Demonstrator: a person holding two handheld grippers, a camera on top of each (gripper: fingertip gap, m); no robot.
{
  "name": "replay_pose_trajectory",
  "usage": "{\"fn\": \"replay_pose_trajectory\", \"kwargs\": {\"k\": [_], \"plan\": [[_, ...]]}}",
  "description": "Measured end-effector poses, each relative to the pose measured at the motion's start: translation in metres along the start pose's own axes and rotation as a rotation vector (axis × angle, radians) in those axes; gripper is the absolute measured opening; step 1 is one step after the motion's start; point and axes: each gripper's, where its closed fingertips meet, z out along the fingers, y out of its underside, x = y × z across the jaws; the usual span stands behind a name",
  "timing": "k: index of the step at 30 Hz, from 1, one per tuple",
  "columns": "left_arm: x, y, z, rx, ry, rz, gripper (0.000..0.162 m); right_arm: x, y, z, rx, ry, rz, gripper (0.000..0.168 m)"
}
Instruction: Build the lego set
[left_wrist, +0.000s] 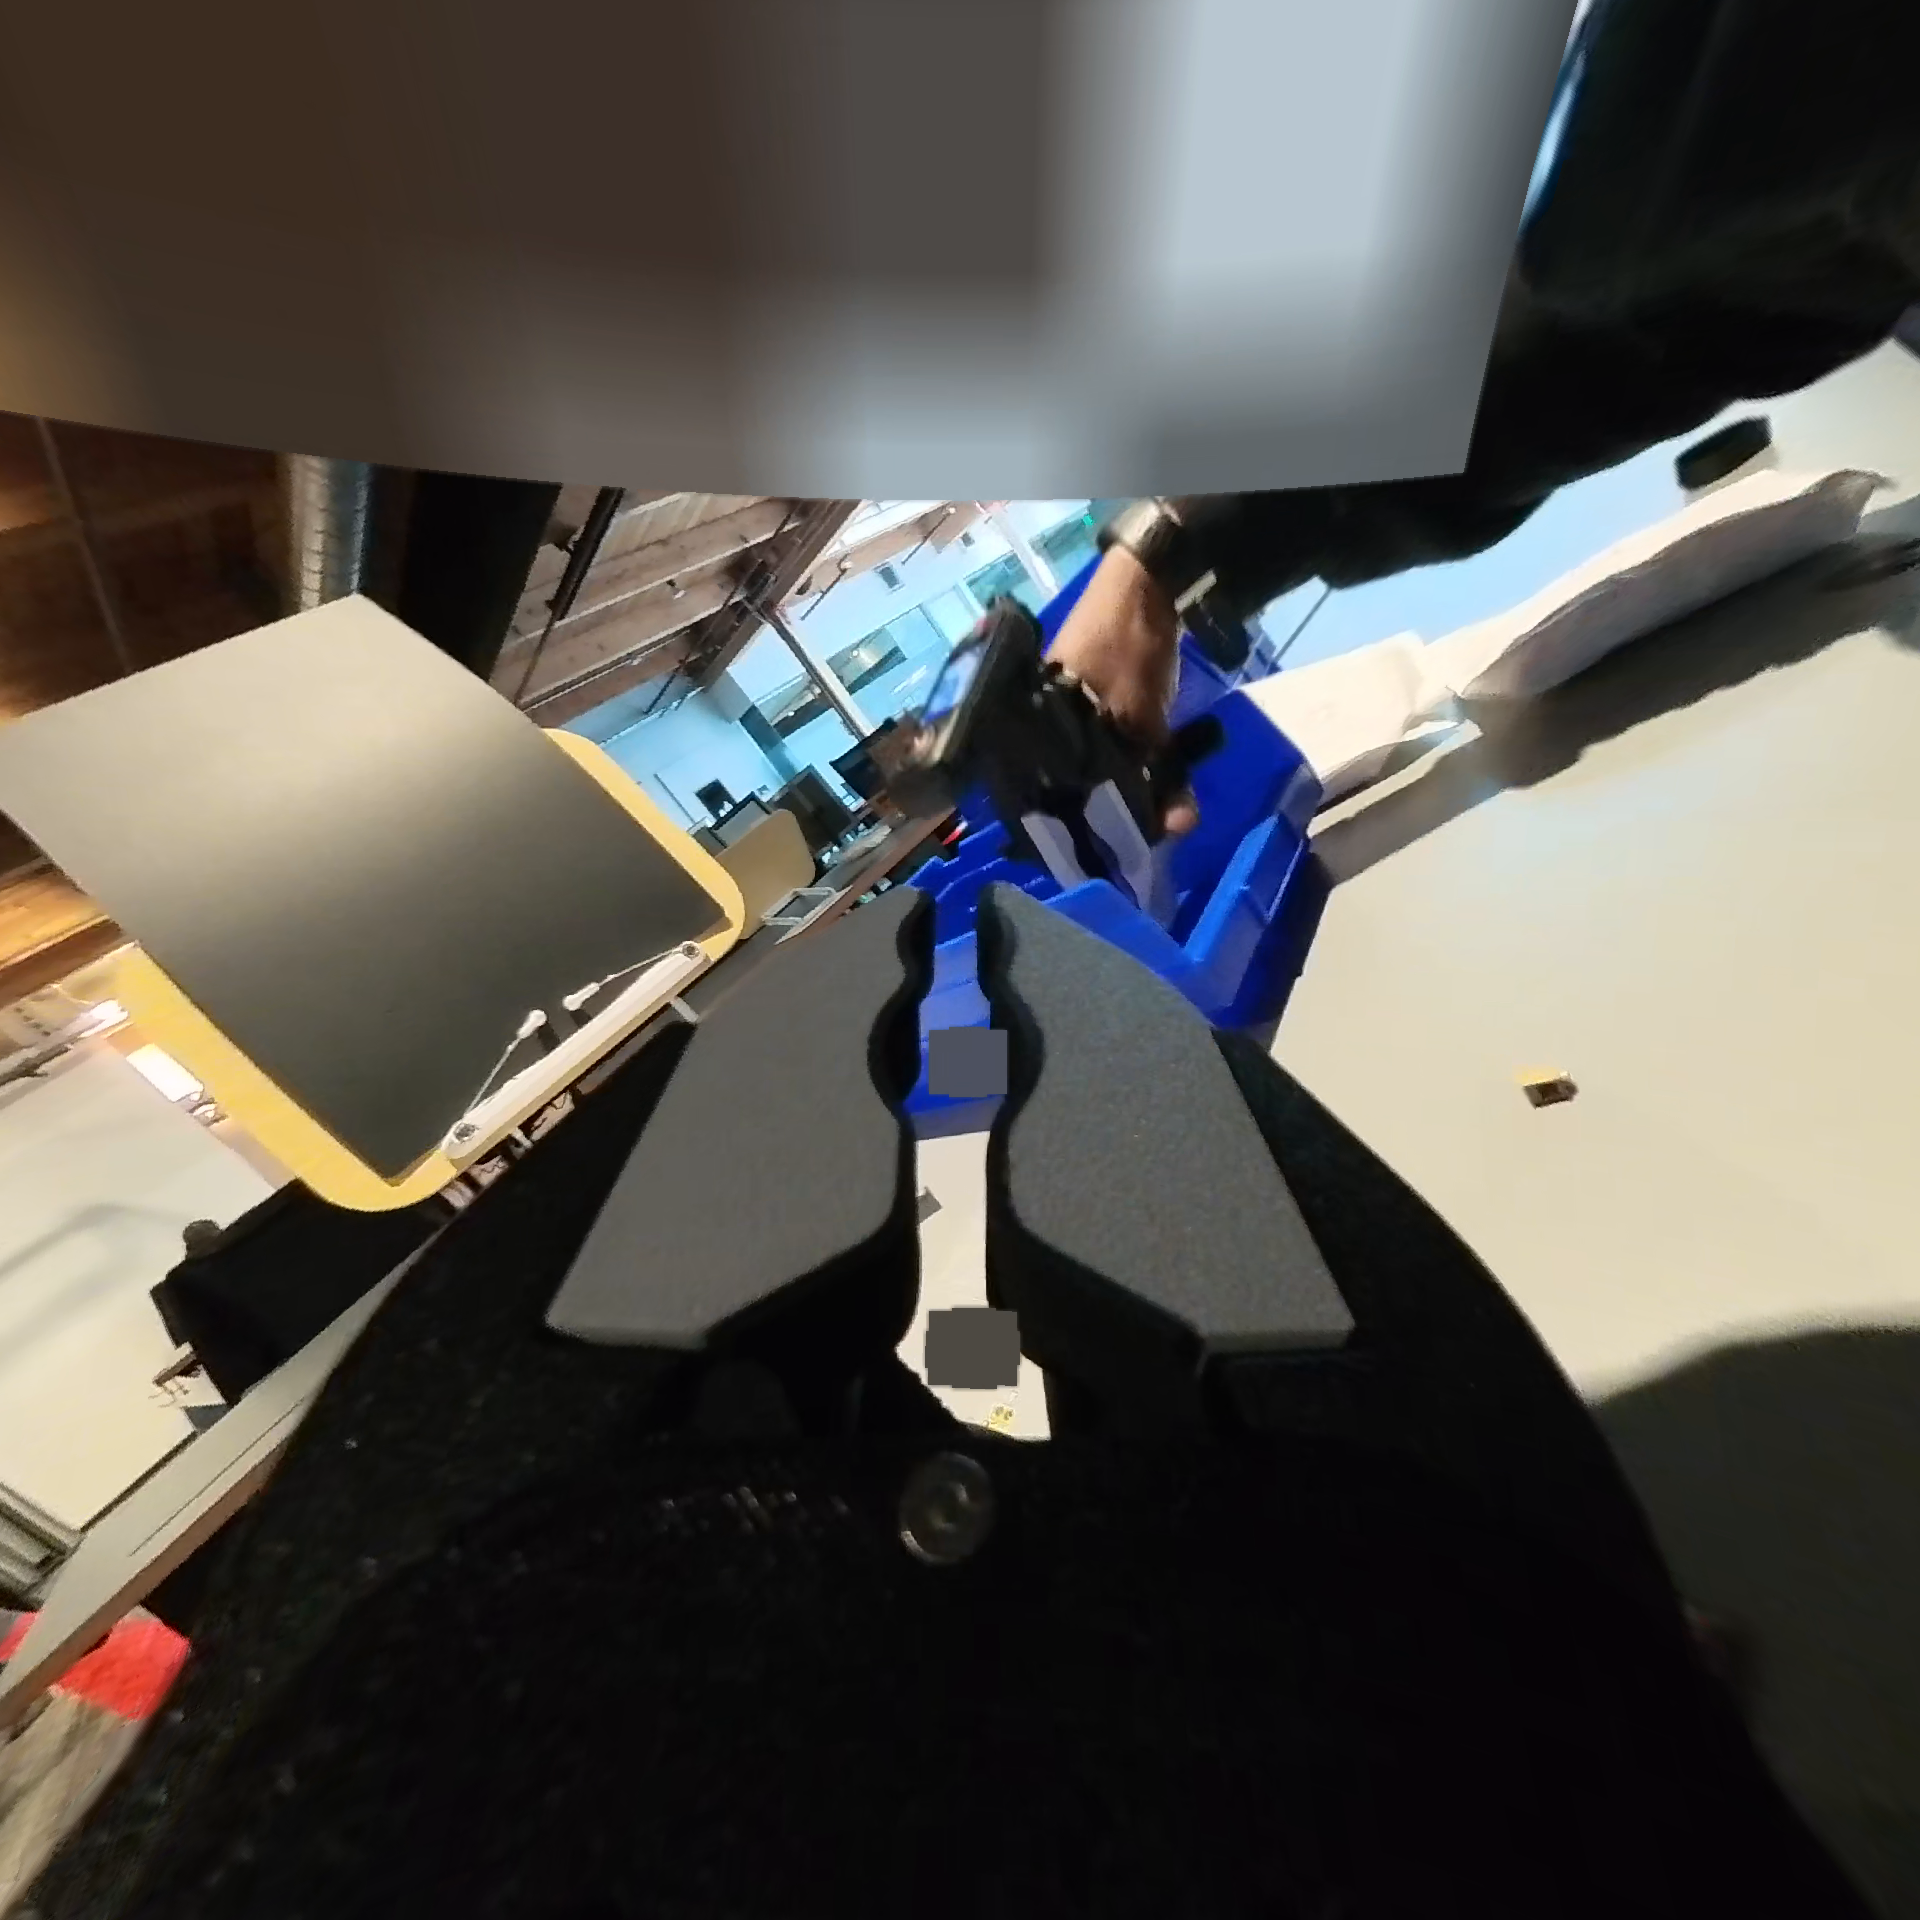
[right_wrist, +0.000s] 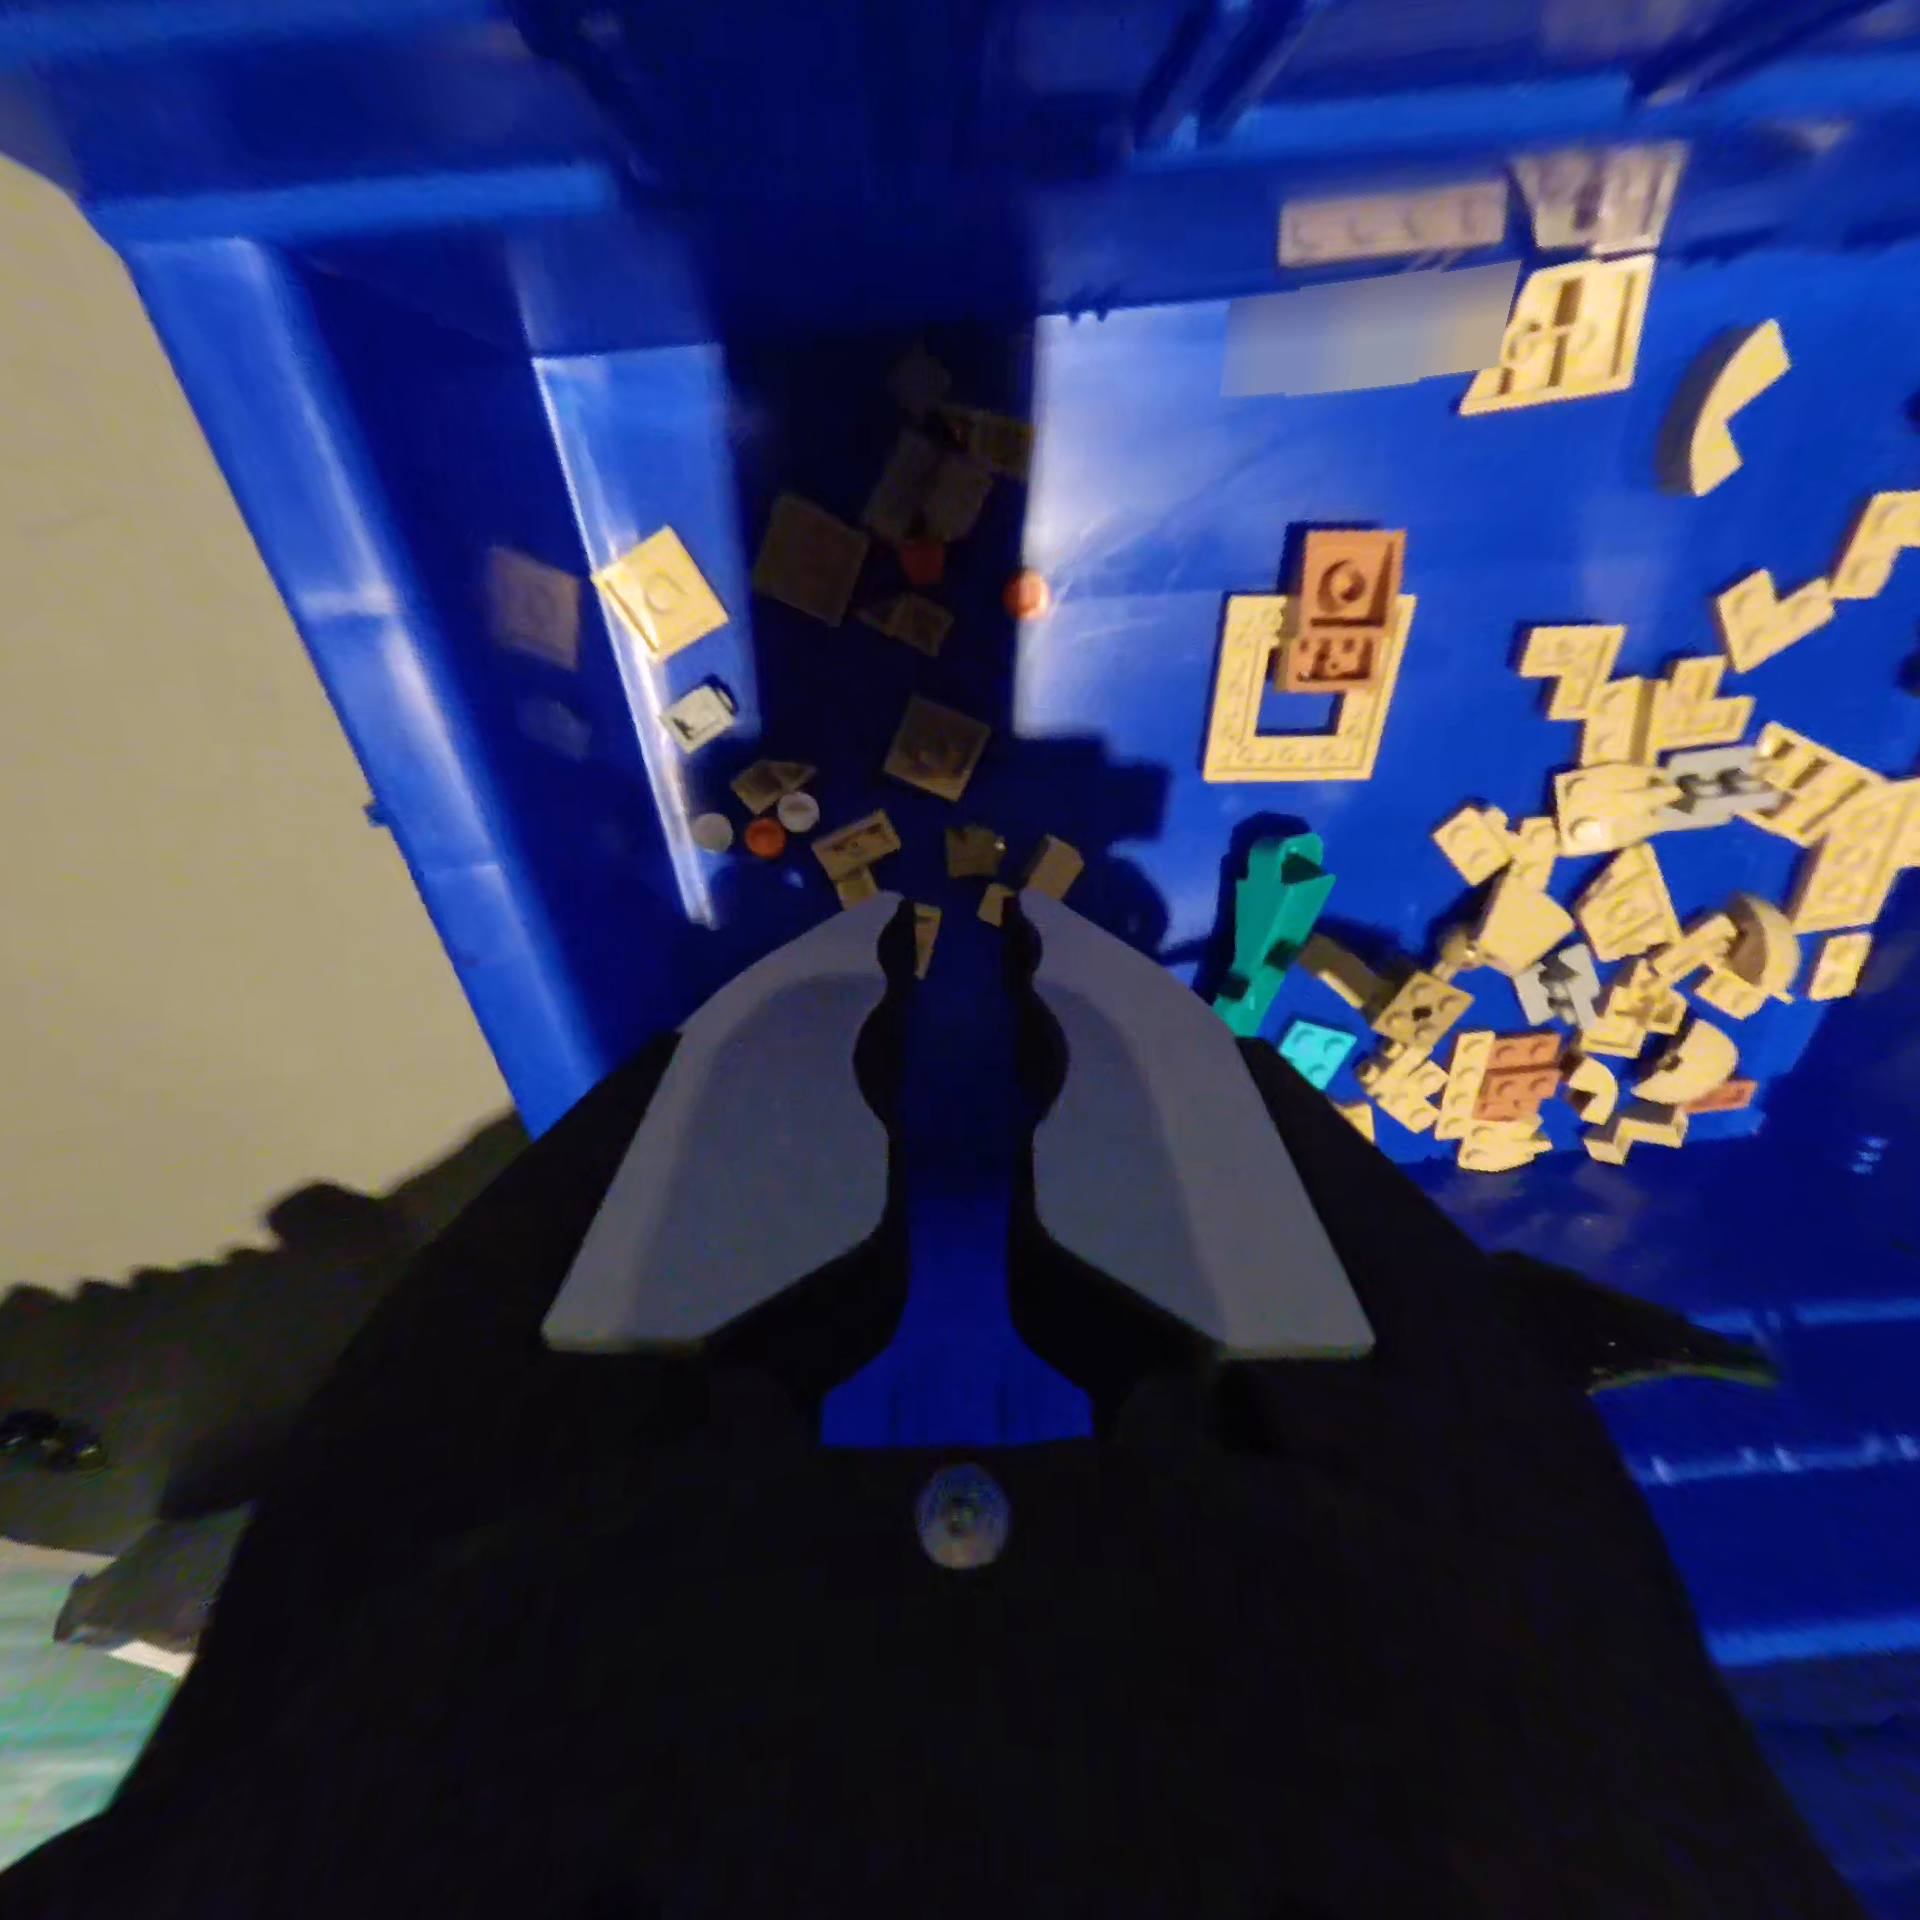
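No readable text; label on blue bin (right_wrist: 1558, 520) wall blurred over.

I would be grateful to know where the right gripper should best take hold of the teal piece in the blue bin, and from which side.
Probably across the narrow middle of the teal piece, coming straight down. It lies long and slim on the bin floor, its sides mostly clear; tan pieces crowd its lower end.

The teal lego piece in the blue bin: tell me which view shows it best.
The right wrist view. The teal lego piece lies in plain sight on the bin floor, beside the tan pieces. The left wrist view shows only the blue bins from outside; the piece is hidden there.
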Motion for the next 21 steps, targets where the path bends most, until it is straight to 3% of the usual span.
{"fn": "replay_pose_trajectory", "kwargs": {"k": [21], "plan": [[0.002, 0.001, 0.001, -0.003, 0.009, -0.004, 0.007, 0.005, 0.000, 0.025, -0.022, -0.035, -0.007, 0.012]]}}
